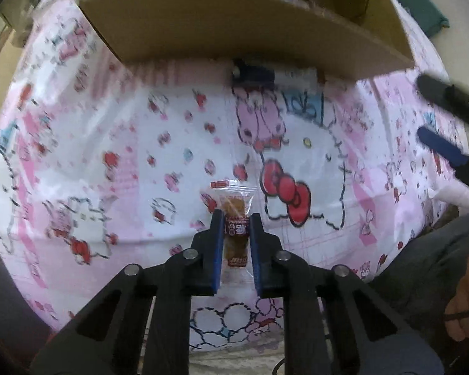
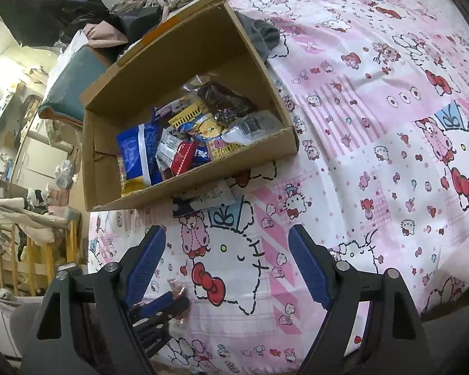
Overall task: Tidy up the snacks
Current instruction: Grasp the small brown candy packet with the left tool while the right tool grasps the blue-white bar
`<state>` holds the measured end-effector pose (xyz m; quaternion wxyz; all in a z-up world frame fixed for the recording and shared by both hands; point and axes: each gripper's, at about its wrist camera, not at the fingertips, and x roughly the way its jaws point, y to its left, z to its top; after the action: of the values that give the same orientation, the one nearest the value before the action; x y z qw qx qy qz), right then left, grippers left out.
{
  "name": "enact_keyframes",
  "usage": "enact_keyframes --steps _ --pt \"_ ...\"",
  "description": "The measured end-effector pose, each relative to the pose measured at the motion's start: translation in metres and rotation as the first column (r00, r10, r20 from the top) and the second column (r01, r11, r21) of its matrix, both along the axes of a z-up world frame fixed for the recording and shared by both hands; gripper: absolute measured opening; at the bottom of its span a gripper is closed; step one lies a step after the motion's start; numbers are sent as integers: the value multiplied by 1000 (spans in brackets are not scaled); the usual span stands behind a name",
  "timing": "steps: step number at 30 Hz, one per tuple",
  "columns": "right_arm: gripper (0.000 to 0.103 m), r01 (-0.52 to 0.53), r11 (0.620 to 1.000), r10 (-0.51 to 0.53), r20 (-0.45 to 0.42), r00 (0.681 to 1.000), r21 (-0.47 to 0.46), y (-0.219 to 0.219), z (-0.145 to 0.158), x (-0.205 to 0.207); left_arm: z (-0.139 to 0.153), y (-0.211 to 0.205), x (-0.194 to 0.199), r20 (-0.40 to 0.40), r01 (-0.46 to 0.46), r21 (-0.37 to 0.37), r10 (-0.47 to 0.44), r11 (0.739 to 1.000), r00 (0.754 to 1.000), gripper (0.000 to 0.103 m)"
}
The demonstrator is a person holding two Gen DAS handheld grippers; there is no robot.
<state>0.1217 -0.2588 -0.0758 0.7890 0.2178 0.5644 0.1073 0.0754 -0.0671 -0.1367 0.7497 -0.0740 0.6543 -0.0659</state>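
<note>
My left gripper [image 1: 236, 218] is shut on a small clear snack packet [image 1: 234, 206] with a brown sweet and a red label, held just above the pink cartoon bedsheet. It also shows in the right wrist view [image 2: 175, 300] at the lower left. My right gripper [image 2: 226, 250] is open and empty above the sheet, and its fingers [image 1: 444, 147] show at the left wrist view's right edge. A cardboard box [image 2: 184, 187] with several snack packets stands beyond both grippers; its near wall [image 1: 234, 31] fills the top of the left wrist view.
A dark and white flat packet [image 2: 203, 201] lies on the sheet against the box's near wall, also seen in the left wrist view [image 1: 272, 75]. Clothes and a teal cushion [image 2: 72, 87] lie behind the box. The bed edge and a wooden rail [image 2: 31, 250] are at left.
</note>
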Motion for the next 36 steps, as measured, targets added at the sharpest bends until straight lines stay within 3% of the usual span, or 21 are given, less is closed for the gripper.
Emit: enact_keyframes --steps 4,7,10,15,20,26,29,30,36 --pt "84 -45 999 45 -40 998 -11 13 -13 5 15 16 3 37 -47 -1 47 999 998 13" --pt "93 -112 992 109 -53 993 -51 32 -23 15 23 31 7 73 -100 16 99 995 992 13" --pt "94 -197 974 194 -41 980 -115 57 -32 24 29 51 14 108 -143 36 139 989 984 13" --pt "94 -247 956 246 -29 969 -159 91 -53 44 35 71 18 117 -199 8 197 980 973 13" --pt "94 -217 945 229 21 973 -245 115 -75 52 41 75 20 131 -205 4 203 979 970 13" --pt "95 -201 901 257 99 961 -384 133 -86 46 36 76 22 123 -220 -5 219 975 968 13" --pt "87 -188 904 246 107 963 -383 130 -85 43 35 74 24 121 -218 -9 217 976 969 13" --pt "79 -186 907 242 107 964 -378 128 -84 42 35 73 24 123 -216 -11 215 976 969 13" --pt "71 -182 929 221 87 971 -324 112 -79 37 39 73 23 142 -211 -7 210 977 967 13"
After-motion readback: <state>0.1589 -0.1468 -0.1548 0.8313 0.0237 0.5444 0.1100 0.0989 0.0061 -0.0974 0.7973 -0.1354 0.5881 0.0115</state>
